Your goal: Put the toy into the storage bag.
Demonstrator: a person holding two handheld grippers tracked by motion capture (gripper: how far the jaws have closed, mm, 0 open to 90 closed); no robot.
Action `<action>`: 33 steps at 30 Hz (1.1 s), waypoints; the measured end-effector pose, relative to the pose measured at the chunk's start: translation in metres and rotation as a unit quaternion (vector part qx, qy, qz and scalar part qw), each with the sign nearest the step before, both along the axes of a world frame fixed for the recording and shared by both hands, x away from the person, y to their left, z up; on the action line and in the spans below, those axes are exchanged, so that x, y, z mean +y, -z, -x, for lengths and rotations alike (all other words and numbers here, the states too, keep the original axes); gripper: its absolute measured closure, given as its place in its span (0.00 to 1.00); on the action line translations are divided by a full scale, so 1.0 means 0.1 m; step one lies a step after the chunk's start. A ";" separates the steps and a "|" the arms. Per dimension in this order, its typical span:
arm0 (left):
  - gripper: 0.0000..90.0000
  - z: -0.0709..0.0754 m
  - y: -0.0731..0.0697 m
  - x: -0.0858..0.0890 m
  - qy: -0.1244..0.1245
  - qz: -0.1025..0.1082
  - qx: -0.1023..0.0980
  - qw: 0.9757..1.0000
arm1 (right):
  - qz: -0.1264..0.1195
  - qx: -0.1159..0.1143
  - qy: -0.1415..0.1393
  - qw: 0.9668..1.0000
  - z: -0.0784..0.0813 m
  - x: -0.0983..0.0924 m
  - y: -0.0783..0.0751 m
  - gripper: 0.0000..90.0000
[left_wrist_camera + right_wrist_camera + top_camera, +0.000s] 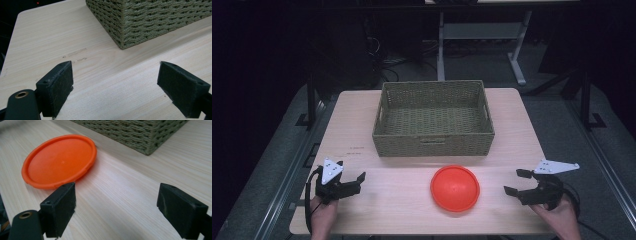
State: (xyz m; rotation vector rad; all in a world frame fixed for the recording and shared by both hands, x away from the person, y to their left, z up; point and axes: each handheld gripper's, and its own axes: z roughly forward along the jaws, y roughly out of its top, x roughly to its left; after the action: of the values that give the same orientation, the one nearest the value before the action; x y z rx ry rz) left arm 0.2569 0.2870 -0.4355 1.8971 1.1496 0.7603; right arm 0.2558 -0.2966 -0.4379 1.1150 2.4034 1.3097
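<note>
An orange round plastic lid (455, 188) is seen lying flat on the light wooden worktop (522, 135), between the two tools and just in front of a woven green basket (433, 141), from which it is set slightly apart. The left tool (360, 178) is held at the near left of the worktop, its jaws spread wide with nothing between them. The right tool (516, 182) is held at the near right, jaws likewise spread wide and empty, pointed toward the lid.
</note>
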 end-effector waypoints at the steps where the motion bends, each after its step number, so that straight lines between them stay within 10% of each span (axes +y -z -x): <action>1: 0.14 0.00 0.00 0.00 -0.001 0.001 -0.002 1.000 | 0.000 0.000 0.000 1.000 0.00 0.00 0.00 0.17; 33: 0.14 0.01 -0.01 0.04 -0.004 -0.001 -0.009 1.000 | 0.025 0.044 -0.068 0.996 -0.34 0.62 -0.25 0.21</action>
State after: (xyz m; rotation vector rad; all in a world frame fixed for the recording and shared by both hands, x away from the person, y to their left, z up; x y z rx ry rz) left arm 0.2555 0.2905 -0.4349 1.8855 1.1456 0.7814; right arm 0.2896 -0.2344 -0.4130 1.0320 2.6020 1.2561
